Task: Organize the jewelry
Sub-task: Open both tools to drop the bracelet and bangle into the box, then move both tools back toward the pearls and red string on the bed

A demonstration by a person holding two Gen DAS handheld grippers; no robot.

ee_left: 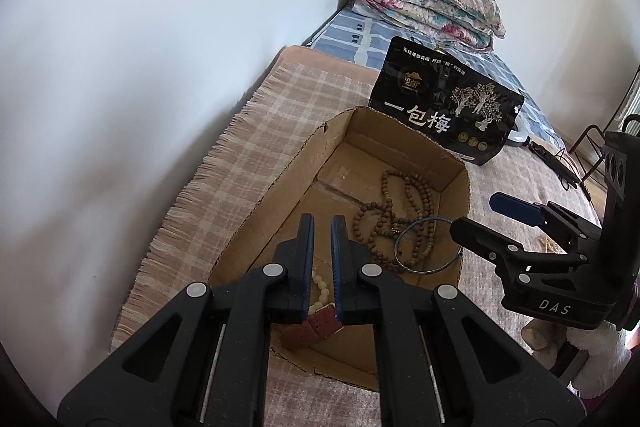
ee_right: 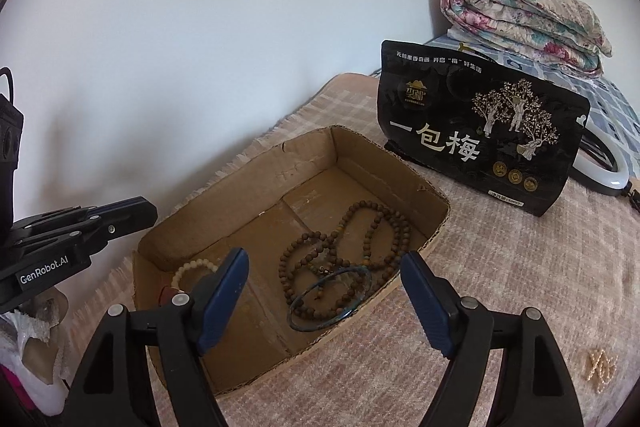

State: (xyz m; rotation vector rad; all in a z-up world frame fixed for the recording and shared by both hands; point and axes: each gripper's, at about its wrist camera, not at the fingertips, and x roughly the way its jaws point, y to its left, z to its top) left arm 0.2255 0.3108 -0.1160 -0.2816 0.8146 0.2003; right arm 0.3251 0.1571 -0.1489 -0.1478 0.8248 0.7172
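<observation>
The cardboard box (ee_right: 296,187) is open at the top, and access from above is unobstructed. Its right half is occupied by a brown bead necklace (ee_right: 360,239) and a dark bangle (ee_right: 330,301); a white bead bracelet (ee_right: 192,269) lies at the left near corner. Bare floor is left in the middle and at the far left. Passage behind the box is blocked by an upright black pouch (ee_right: 480,135). Open blanket (ee_right: 520,267) is found to the right, where a small pearl piece (ee_right: 600,365) lies.
</observation>
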